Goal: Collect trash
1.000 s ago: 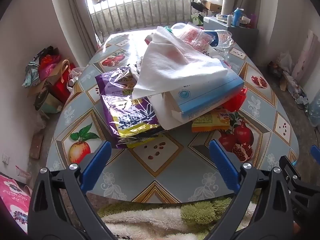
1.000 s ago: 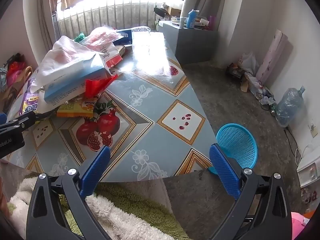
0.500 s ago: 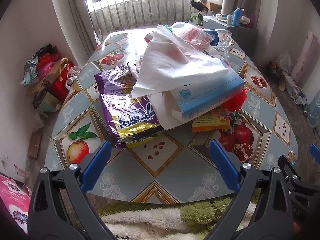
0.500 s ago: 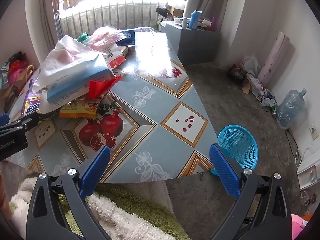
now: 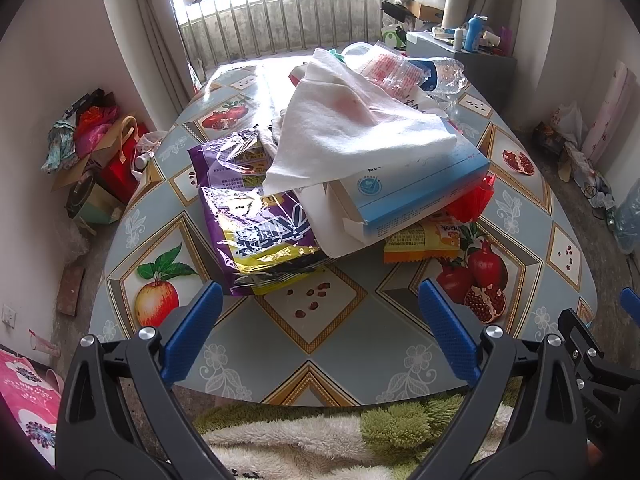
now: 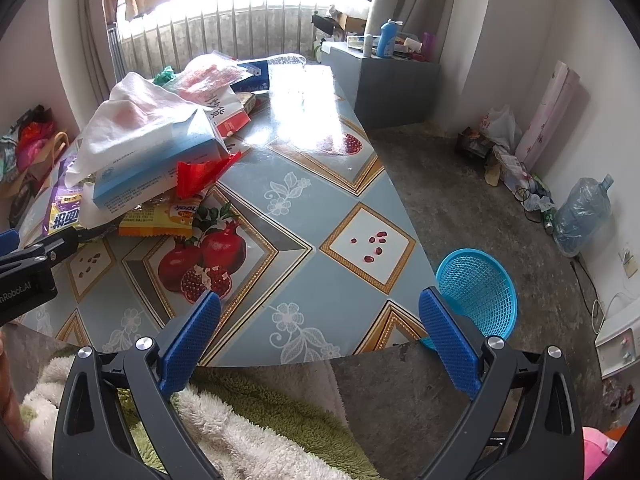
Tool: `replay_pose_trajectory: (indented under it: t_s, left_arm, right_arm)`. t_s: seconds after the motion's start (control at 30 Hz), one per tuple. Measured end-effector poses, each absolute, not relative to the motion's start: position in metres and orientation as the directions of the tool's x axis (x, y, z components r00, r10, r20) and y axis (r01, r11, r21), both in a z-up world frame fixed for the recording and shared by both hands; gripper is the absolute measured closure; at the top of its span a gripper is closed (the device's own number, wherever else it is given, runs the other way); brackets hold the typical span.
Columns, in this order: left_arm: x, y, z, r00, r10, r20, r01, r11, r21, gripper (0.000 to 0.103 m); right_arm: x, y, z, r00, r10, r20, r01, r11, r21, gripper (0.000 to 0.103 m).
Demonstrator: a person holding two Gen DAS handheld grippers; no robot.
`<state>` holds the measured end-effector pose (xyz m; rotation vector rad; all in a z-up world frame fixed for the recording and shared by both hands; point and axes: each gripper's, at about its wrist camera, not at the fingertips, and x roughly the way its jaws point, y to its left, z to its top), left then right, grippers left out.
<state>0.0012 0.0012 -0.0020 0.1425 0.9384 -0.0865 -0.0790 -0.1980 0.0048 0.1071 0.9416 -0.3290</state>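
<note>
Hovering: both hand-held grippers hang over the near edge of the counter (image 5: 320,344), neither touching any trash.
Left hand-held gripper (image 5: 318,330): jaws spread wide, empty, pointed at the heap.
Right hand-held gripper (image 6: 320,330): jaws spread wide, empty, just right of the heap and nearer the basket.
Landmark: the blue-and-white carton (image 5: 416,196), lying tilted in the middle of the heap.
Purple snack bag (image 5: 256,220): left of the carton, partly under it; a crinkly film, light and slippery by the look of it, so best pinched at the loose near edge.
White cloth (image 5: 352,132): draped on top of the carton; soft and limp, so I would take it by a raised fold.
Orange wrapper (image 5: 420,240): flat, tucked under the carton's right end; thin, so a grip on its free lower edge seems easiest.
Red wrapper (image 6: 200,174): sticking out at the carton's right end, stiff-creased and light.
Carton itself: hollow cardboard with an open flap, likely light but easily crushed; hold it across a narrow end.
Blue mesh basket (image 6: 480,292): on the floor, well right of the carton, beyond the counter's edge; probably the bin.
</note>
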Motion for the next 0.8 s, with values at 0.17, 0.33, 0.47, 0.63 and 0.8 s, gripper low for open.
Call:
replay_pose_trajectory:
  t_s: [0.17, 0.33, 0.47, 0.63, 0.8]
  left_arm:
    - [0.0011, 0.0015, -0.0021, 0.588, -0.011, -0.809, 0.136, 0.987, 0.085, 0.009]
    - [0.0010, 0.0016, -0.0019, 0.589, -0.011, -0.808, 0.136, 0.987, 0.085, 0.009]
    - [0.0021, 0.0015, -0.0034, 0.588, -0.010, -0.808, 0.135, 0.987, 0.086, 0.009]
    - [0.0021, 0.0017, -0.0035, 0.589, -0.011, -0.808, 0.136, 0.987, 0.086, 0.009]
    - [0.0021, 0.0017, -0.0034, 0.588, -0.010, -0.809, 0.136, 0.987, 0.087, 0.009]
  right_arm:
    - [-0.0790, -0.1979, 0.0050, 0.543, -0.230, -0.808, 0.323, 0.945, -0.052, 0.006]
    - [-0.0792, -0.1981, 0.0049, 0.543, -0.231, -0.807, 0.322, 0.945, -0.053, 0.006]
    - [-0.0794, -0.1985, 0.0053, 0.544, -0.230, -0.807, 0.322, 0.945, -0.052, 0.006]
    - [-0.0792, -0.1984, 0.0055, 0.545, -0.231, -0.806, 0.323, 0.945, -0.052, 0.006]
    - [-0.0794, -0.1986, 0.0059, 0.545, -0.230, -0.806, 0.324, 0.945, -0.051, 0.006]
